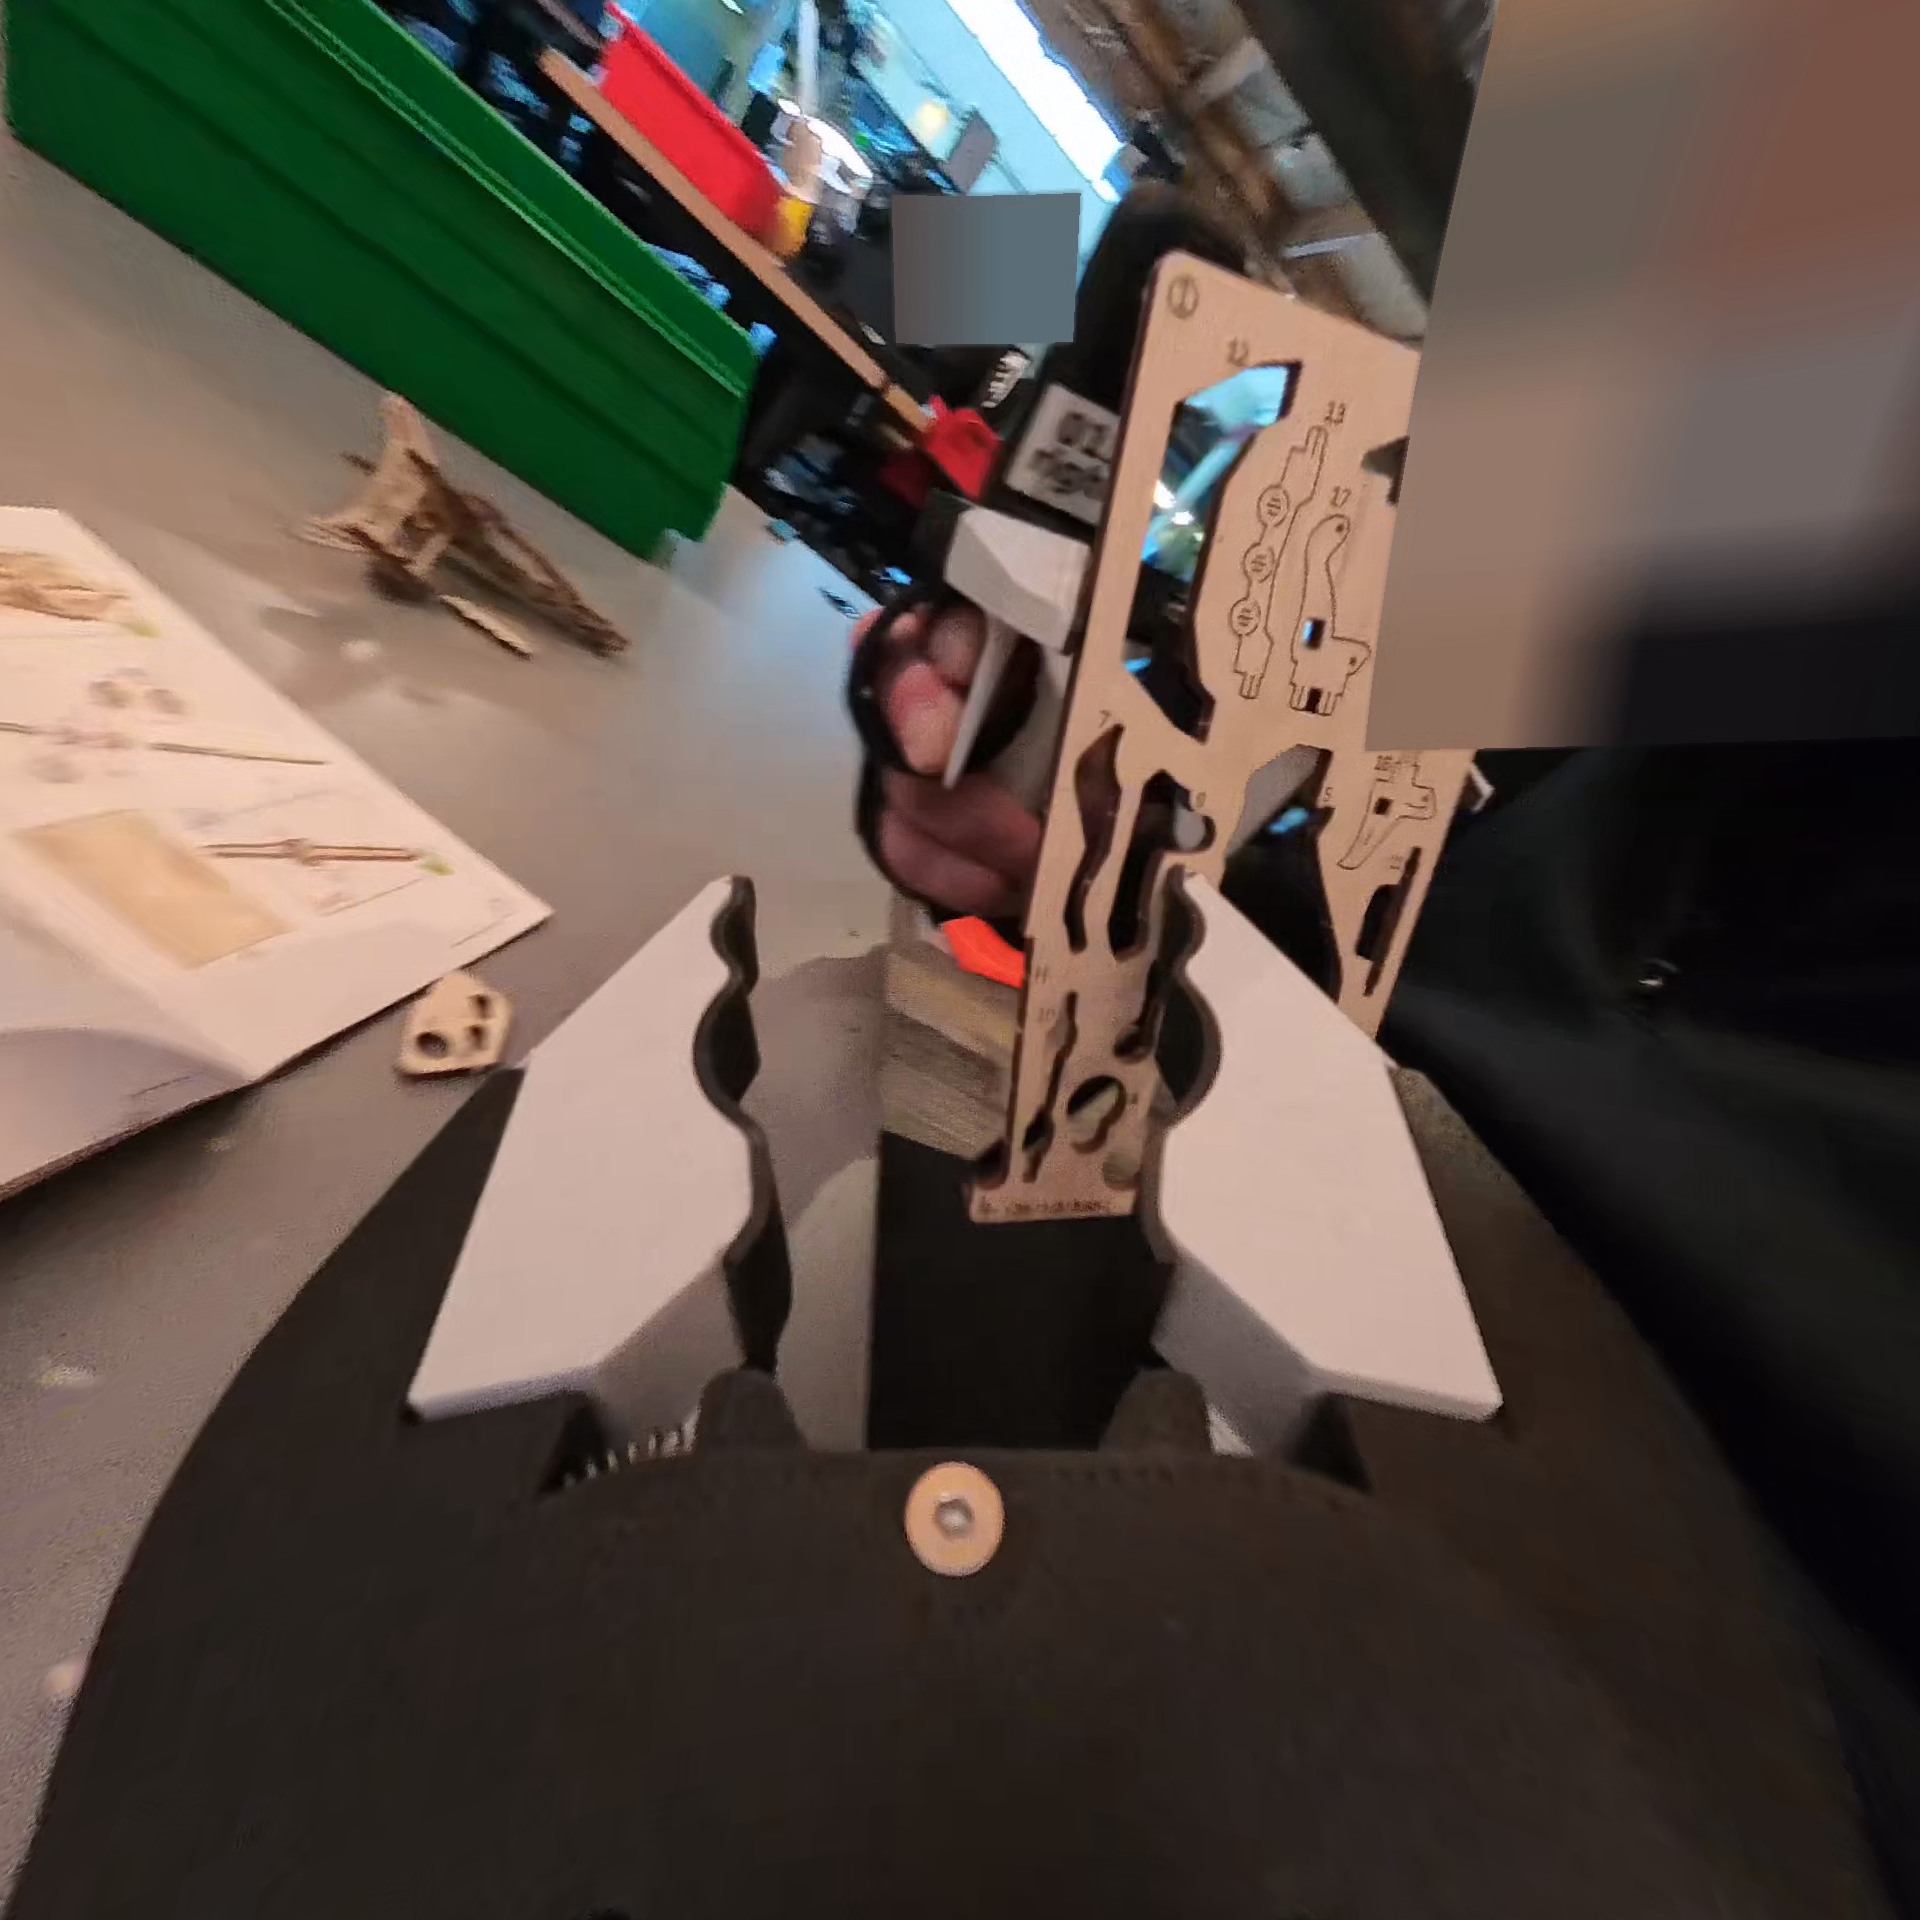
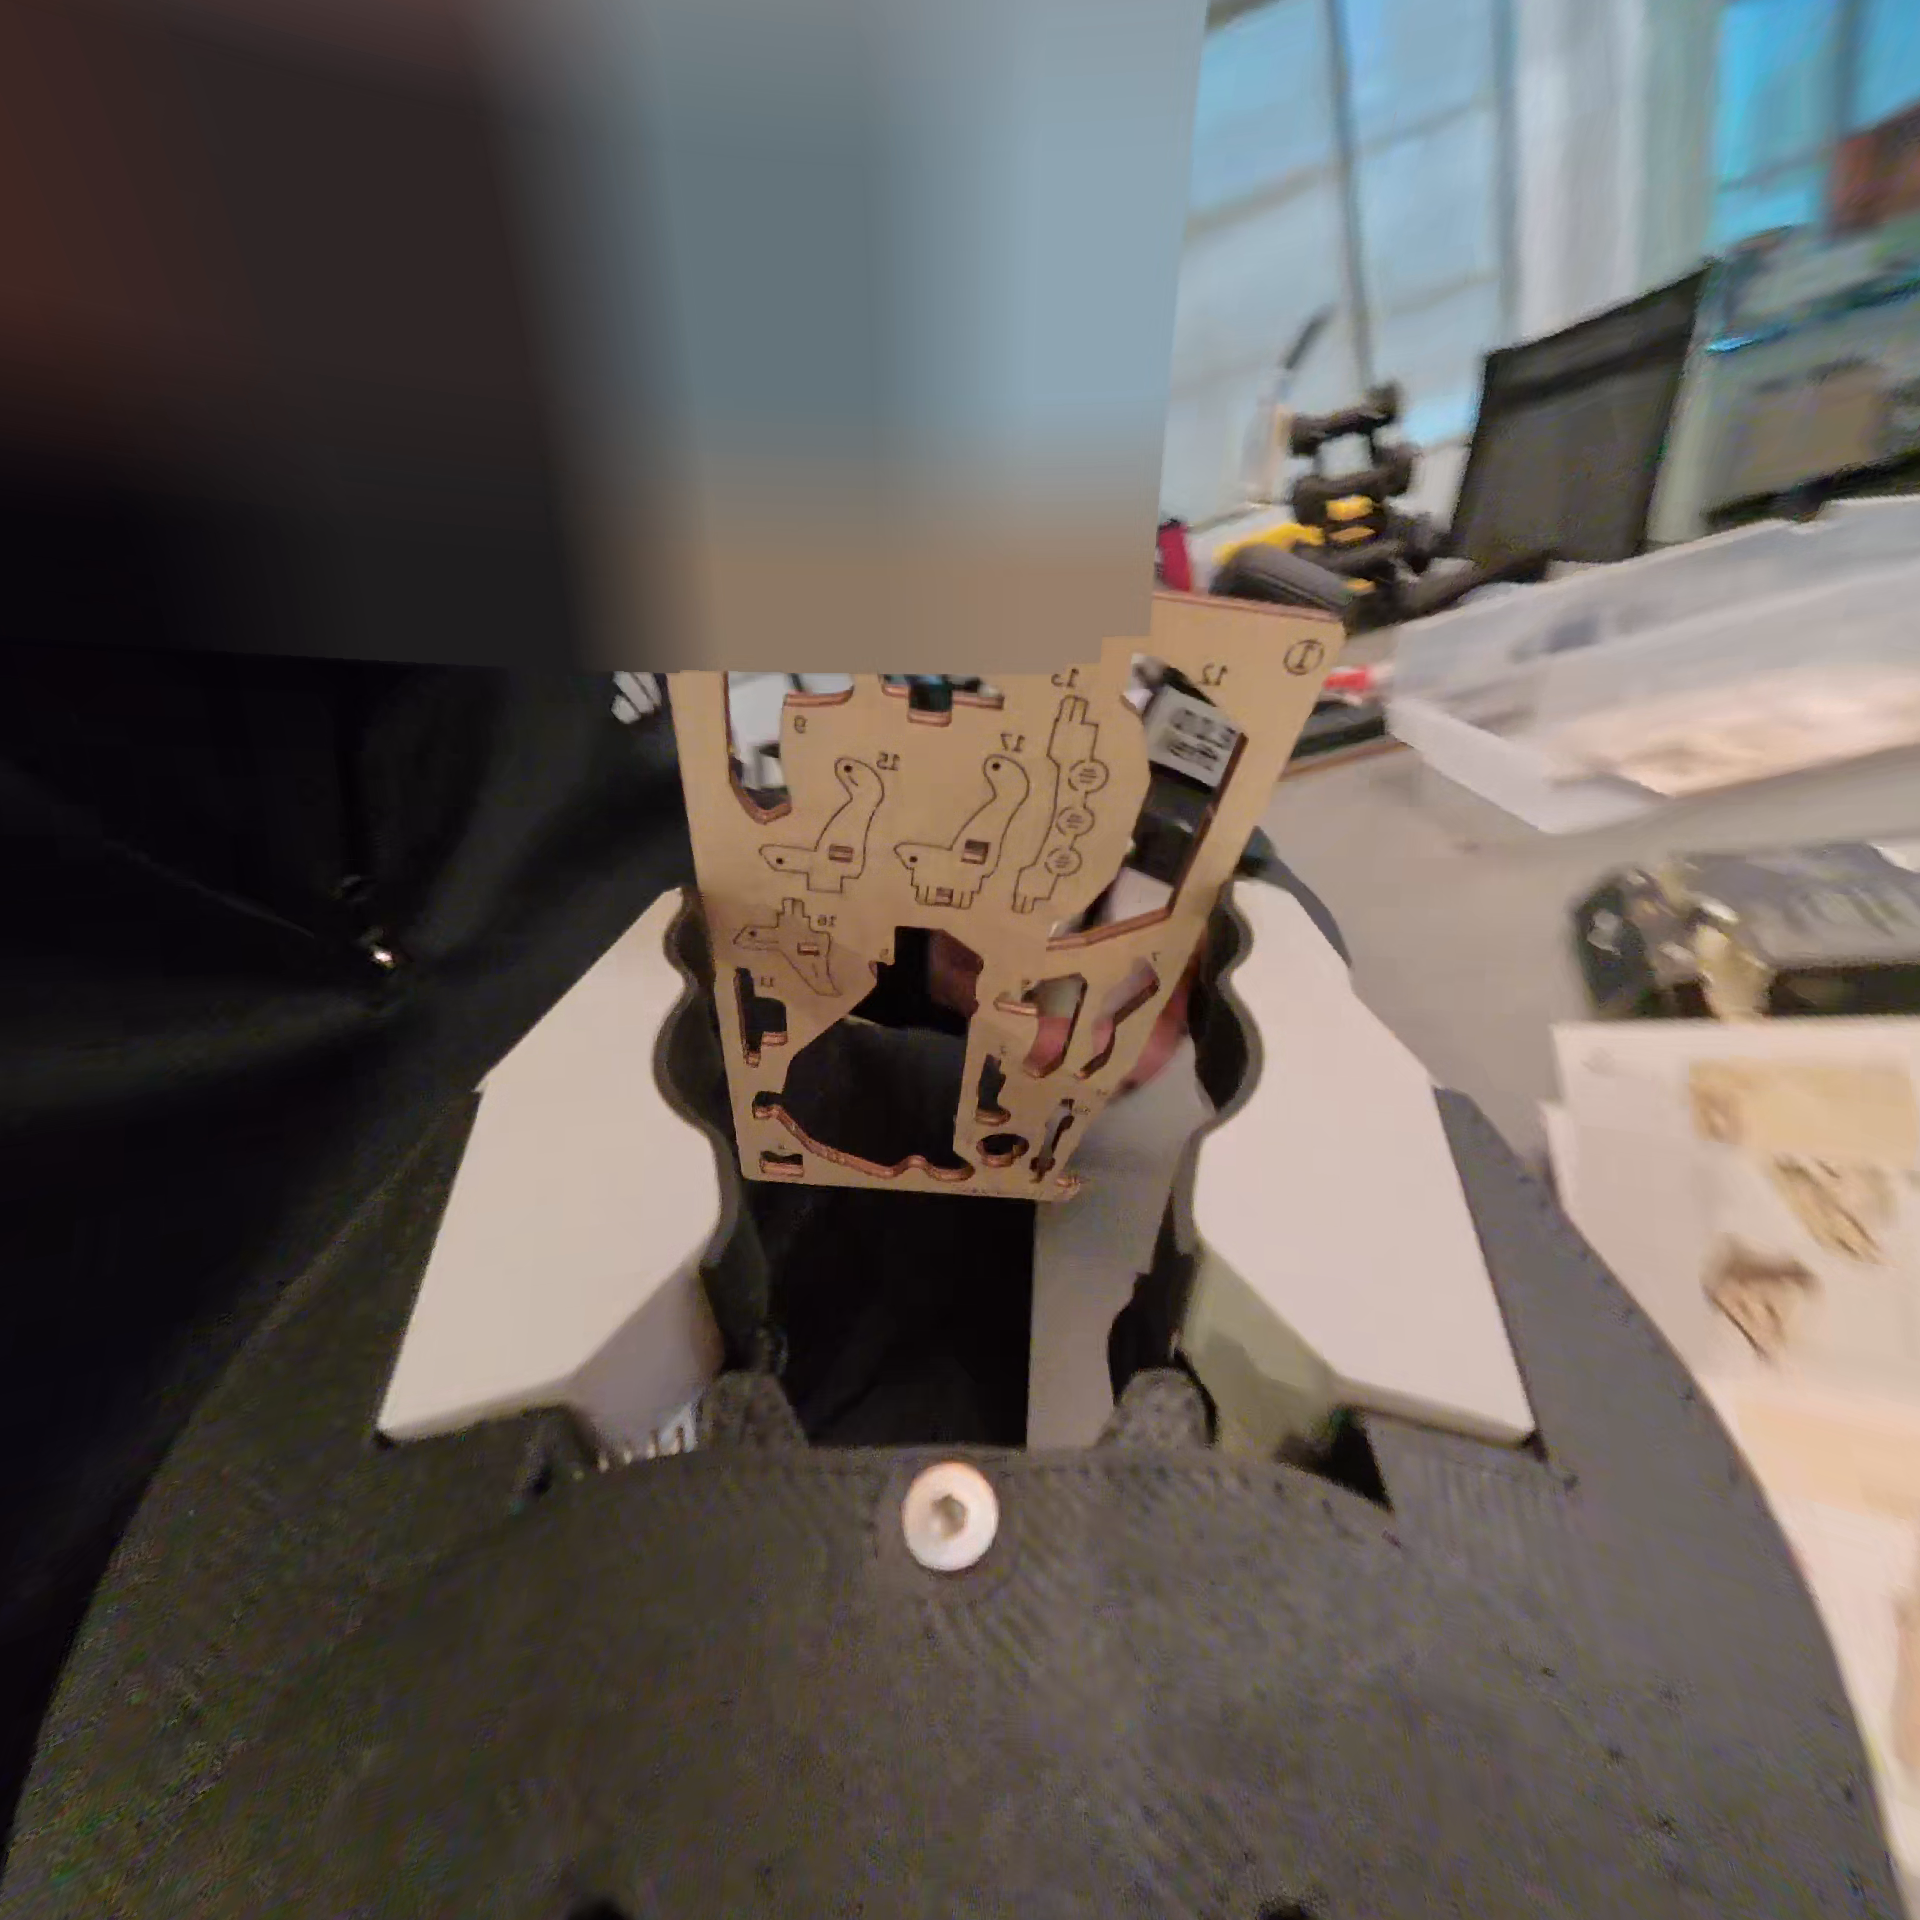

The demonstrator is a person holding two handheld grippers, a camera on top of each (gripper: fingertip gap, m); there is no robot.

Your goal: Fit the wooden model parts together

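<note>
Wooden part sheet [image 1: 1236, 748] stands upright in the air between both tools, several cutouts already empty. Left tool [image 1: 961, 1049] wide, sheet edge against 1 finger, not pinched. Right tool [image 2: 956, 1039] wide, sheet loose between fingers. What carries the sheet: cannot tell. Step, likely: freeing the next part. Next: close on 1 piece, brace sheet. Half-built model [image 1: 457, 540] waits on table [image 1: 644, 748].

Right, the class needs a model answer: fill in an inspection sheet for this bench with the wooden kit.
Surface: grey table.
Job's things: wooden parts sheet upright between the grippers, several shapes already out; part-built model and loose part on the table; open booklet.
Clutter: green crate behind the model; clear trays.
Grippers: left gripper open; right gripper flanks the sheet, grip unclear.
Cables: nothing seen.
Surroundings: dark monitor, windows.
</note>
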